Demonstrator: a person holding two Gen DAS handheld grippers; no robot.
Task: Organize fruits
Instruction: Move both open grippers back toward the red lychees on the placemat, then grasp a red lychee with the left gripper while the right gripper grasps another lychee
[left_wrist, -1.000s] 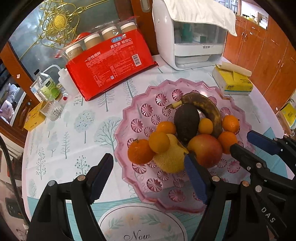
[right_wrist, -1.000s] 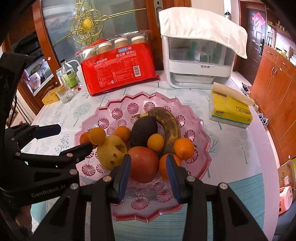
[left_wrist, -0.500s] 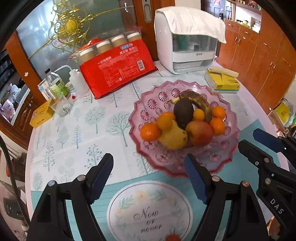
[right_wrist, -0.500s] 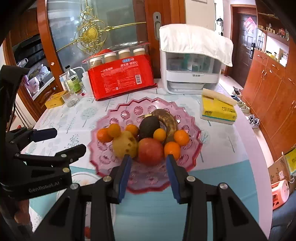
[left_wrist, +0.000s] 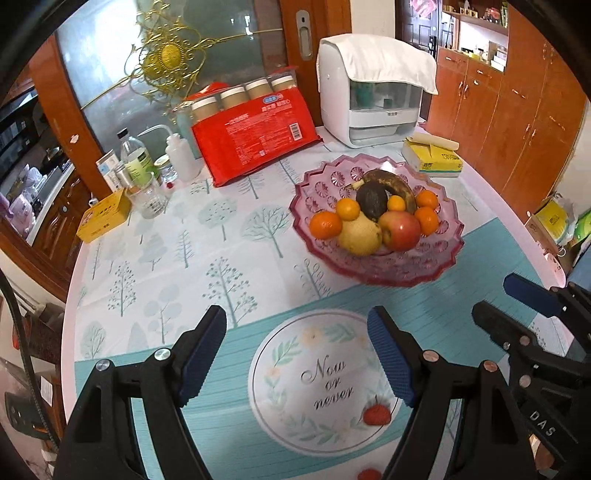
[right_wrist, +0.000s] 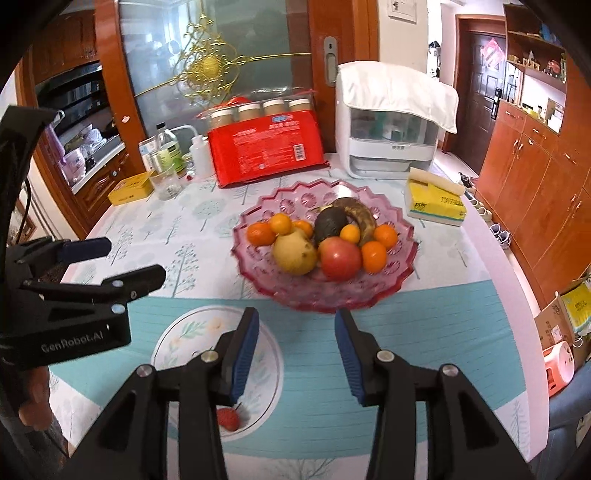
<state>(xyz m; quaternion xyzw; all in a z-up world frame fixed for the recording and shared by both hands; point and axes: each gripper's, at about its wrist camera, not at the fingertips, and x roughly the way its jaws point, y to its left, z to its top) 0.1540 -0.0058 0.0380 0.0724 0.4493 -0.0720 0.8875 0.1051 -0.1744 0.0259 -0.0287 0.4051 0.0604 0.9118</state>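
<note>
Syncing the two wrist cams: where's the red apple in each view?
Left wrist: apple right of centre, at the near side of the pink bowl, right of the pear.
Right wrist: apple near centre, same spot beside the pear.
Shared landmark: yellow tissue box behind the bowl.

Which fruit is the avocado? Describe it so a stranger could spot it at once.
Find the pink glass dish in the middle of the table. The avocado lies toward the back of the pile, against the browned banana. It is the only dark, near-black, egg-shaped fruit.
</note>
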